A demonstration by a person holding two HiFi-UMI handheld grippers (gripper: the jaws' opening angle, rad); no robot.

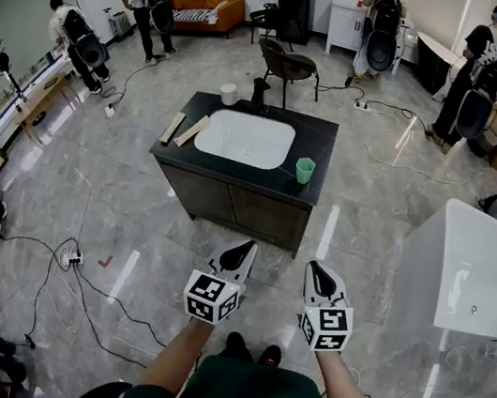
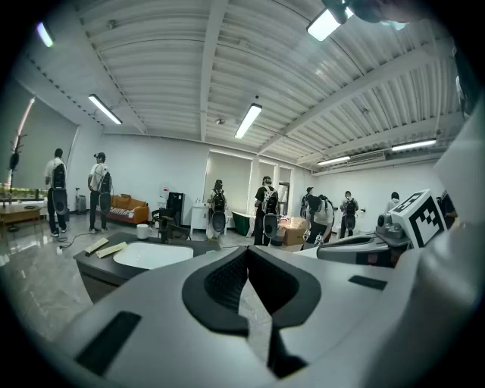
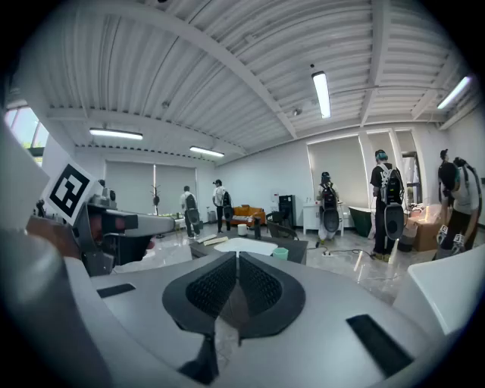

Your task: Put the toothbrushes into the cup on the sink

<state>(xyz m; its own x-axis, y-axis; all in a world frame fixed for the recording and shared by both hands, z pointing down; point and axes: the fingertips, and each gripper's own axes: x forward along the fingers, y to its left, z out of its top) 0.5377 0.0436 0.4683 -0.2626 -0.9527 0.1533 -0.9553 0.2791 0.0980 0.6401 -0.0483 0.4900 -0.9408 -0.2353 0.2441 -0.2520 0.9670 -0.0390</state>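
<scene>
Nothing is done yet: both toothbrushes (image 1: pixel 183 128) lie on the bench (image 1: pixel 322 136), well apart from the green cup (image 1: pixel 304 170). Your left gripper (image 1: pixel 241 253) and right gripper (image 1: pixel 319 274) have jaws pressed together, empty.

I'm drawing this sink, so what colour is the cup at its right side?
The cup is light green, clearest in the head view.

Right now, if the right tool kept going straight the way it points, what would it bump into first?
The right tool has free space ahead, then likely meets the dark sink counter near the green cup; depth is unclear.
</scene>
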